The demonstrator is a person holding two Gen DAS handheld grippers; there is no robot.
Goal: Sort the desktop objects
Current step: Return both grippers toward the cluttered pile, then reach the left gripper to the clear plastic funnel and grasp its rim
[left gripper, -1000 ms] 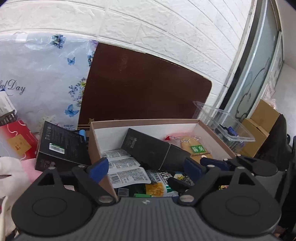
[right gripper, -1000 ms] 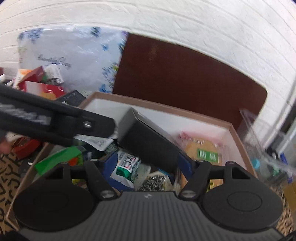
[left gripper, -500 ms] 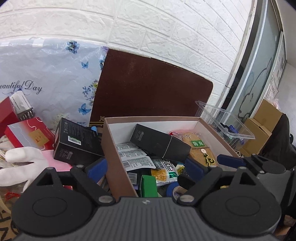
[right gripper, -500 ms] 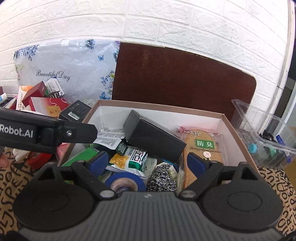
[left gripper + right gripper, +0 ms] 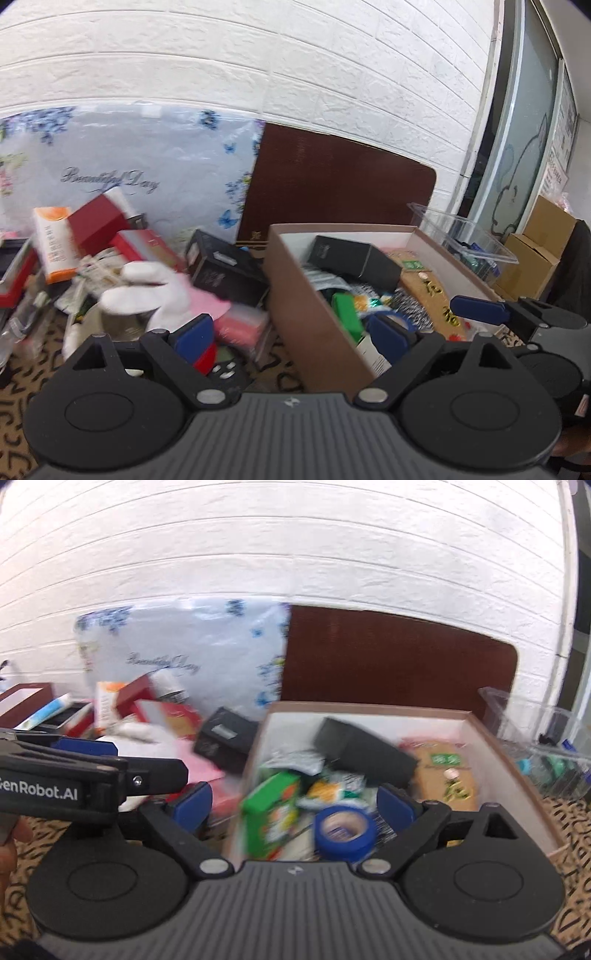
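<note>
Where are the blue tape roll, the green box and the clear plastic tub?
blue tape roll (image 5: 345, 833): right wrist view, on its front outer band.
green box (image 5: 272, 814): right wrist view, on its printed top face.
clear plastic tub (image 5: 466, 235): left wrist view, on its near wall.

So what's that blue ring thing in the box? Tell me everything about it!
It's a roll of blue tape, round with a pale cardboard core and a hole through the middle. It lies tilted in the brown cardboard box, near the front, its hole facing up and forward. A green packet sits beside it on the left, with crinkly wrappers behind. No tool touches it.
</note>
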